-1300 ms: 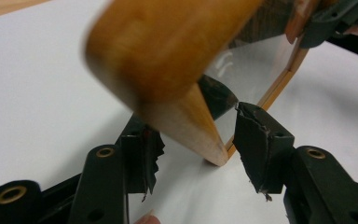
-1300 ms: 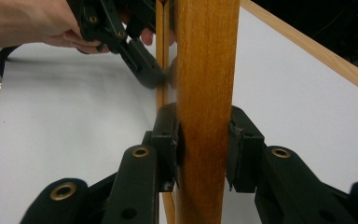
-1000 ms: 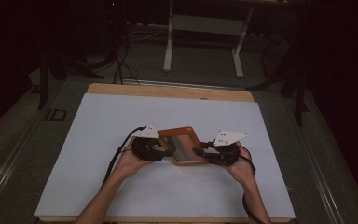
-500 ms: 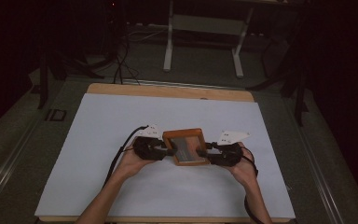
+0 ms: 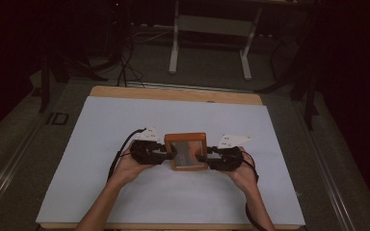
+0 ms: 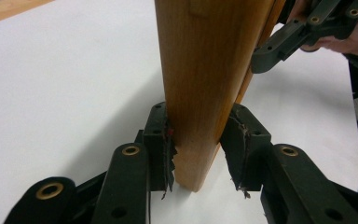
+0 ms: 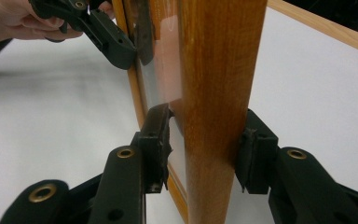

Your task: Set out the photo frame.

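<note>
A small wooden picture frame (image 5: 185, 151) with a grey pane stands roughly upright on the white table cover (image 5: 101, 130), held between my two grippers. My left gripper (image 5: 166, 153) has just been closing. In the left gripper view its pads (image 6: 161, 149) press both faces of the frame's side rail (image 6: 205, 70). My right gripper (image 5: 203, 156) has just been opening. In the right gripper view the frame's other rail (image 7: 219, 70) stands between its jaws (image 7: 205, 149), with a gap at the pane-side pad (image 7: 158, 140).
The wooden table edge (image 5: 173, 92) runs along the far side of the cover. Beyond it stand a white table's legs (image 5: 175, 43) and loose cables (image 5: 123, 62) on the dark floor. A black cable (image 5: 125, 144) trails from the left gripper.
The frame has turned from a skewed pose to square with the table. Both hands stayed almost where they were.
</note>
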`<state>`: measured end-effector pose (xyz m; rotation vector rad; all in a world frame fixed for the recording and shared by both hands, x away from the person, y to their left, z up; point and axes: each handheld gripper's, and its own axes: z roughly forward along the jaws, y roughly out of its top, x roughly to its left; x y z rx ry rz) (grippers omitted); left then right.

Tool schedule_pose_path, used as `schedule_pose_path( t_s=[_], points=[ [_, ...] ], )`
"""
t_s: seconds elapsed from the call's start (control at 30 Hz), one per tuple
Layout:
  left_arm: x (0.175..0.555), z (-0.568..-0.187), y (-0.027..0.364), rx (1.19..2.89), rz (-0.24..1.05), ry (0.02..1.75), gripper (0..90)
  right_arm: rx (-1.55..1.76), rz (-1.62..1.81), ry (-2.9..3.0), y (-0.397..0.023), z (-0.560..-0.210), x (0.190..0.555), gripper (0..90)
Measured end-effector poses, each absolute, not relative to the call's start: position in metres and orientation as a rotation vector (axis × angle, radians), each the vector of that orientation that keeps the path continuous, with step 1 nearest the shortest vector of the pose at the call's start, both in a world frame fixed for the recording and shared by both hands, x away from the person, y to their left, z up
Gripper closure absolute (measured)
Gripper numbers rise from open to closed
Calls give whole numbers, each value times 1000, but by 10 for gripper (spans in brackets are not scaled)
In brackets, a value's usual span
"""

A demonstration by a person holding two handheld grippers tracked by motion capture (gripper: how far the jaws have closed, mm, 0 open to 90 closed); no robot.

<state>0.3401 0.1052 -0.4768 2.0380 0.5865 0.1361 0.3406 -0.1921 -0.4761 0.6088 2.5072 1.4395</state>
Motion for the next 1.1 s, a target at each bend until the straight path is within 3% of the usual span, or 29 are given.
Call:
schedule_pose_path(
  t_s=[0.5,1.1],
  points=[
    [326,-468,144,2028,83,659,654,697,1560,2564,-160,-482,339,593],
    [331,-484,151,1981,67,741,634,838,1616,2591,-151,-506,343,600]
  ],
)
